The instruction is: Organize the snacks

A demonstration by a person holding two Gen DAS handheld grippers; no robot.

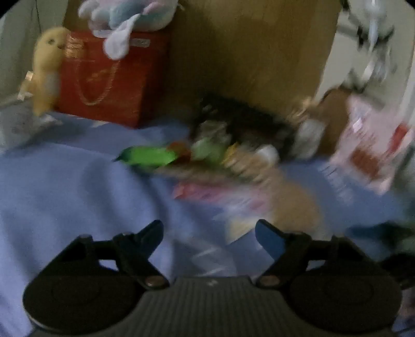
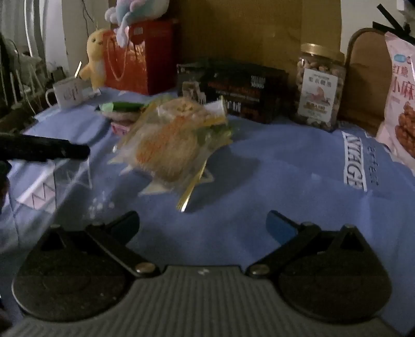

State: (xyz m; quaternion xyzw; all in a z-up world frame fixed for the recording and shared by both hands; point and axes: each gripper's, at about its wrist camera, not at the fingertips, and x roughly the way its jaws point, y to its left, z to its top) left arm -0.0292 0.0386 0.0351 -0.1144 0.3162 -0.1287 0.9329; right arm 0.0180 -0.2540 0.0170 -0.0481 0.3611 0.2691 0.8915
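A clear-wrapped round cake snack [image 2: 168,145] lies on the blue cloth [image 2: 272,176] in front of my open, empty right gripper [image 2: 202,223]. Behind it are a green packet [image 2: 122,106], a pink packet [image 2: 120,128], a black snack box [image 2: 233,89], a jar of nuts [image 2: 320,85] and a pink snack bag [image 2: 400,103]. The left wrist view is blurred: my left gripper [image 1: 208,230] is open and empty above the cloth, with the green packet [image 1: 147,156], pink packets [image 1: 207,193] and the pink bag [image 1: 373,145] ahead. The left gripper's finger [image 2: 44,150] shows at the right view's left edge.
A red gift bag [image 2: 145,57], a yellow plush [image 2: 94,57] and a pastel plush [image 2: 137,11] stand at the back left. A white mug [image 2: 67,92] sits by them. A brown cardboard panel [image 2: 241,28] stands behind. A wooden chair back [image 2: 363,77] is at the right.
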